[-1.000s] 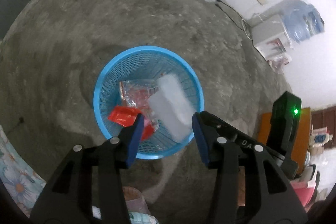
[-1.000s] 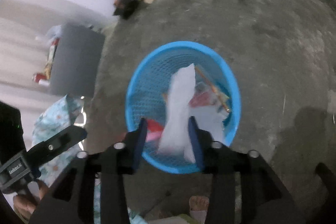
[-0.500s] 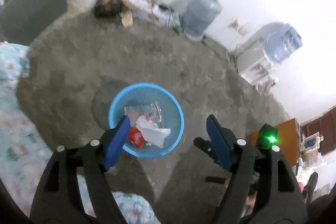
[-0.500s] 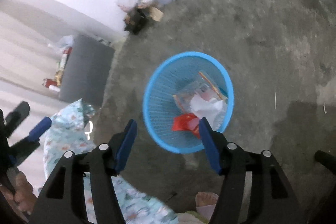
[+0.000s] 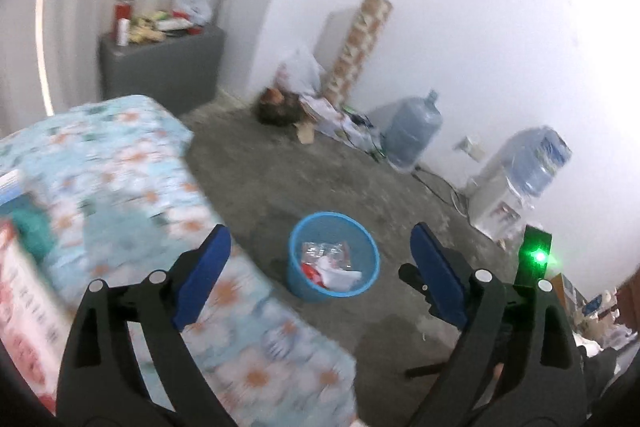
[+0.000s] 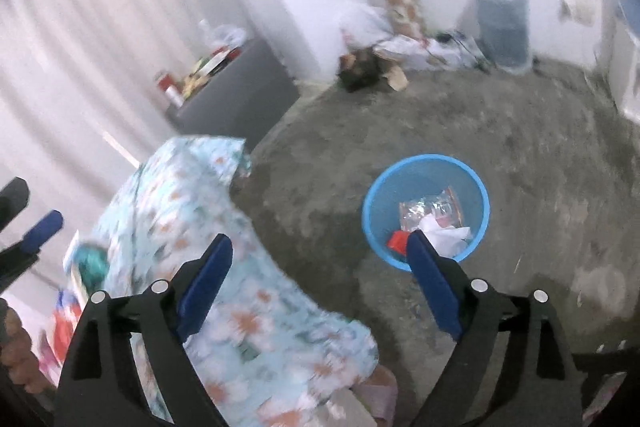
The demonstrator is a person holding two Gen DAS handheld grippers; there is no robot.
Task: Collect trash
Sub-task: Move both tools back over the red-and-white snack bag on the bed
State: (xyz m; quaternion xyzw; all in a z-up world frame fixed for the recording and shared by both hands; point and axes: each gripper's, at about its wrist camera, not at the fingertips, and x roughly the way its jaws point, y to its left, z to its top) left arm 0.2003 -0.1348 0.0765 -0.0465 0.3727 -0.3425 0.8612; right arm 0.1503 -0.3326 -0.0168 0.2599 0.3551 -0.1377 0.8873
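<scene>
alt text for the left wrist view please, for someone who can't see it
The left gripper, fingers wide open and empty, points toward a blue mesh basket on a concrete floor, with wrappers and white paper inside. A floral-covered bed fills the left; water jugs stand by the white wall.

a rough grey concrete floor (image 5: pixel 304 171) carries a blue mesh basket (image 5: pixel 334 259) standing upright near its middle, with wrappers and crumpled paper inside. to the left, a bed under a floral sheet (image 5: pixel 120 179) has blurred items at its near end. far off, a grey cabinet (image 5: pixel 160 67), a water jug (image 5: pixel 412 131) and clutter stand along the wall.
</scene>
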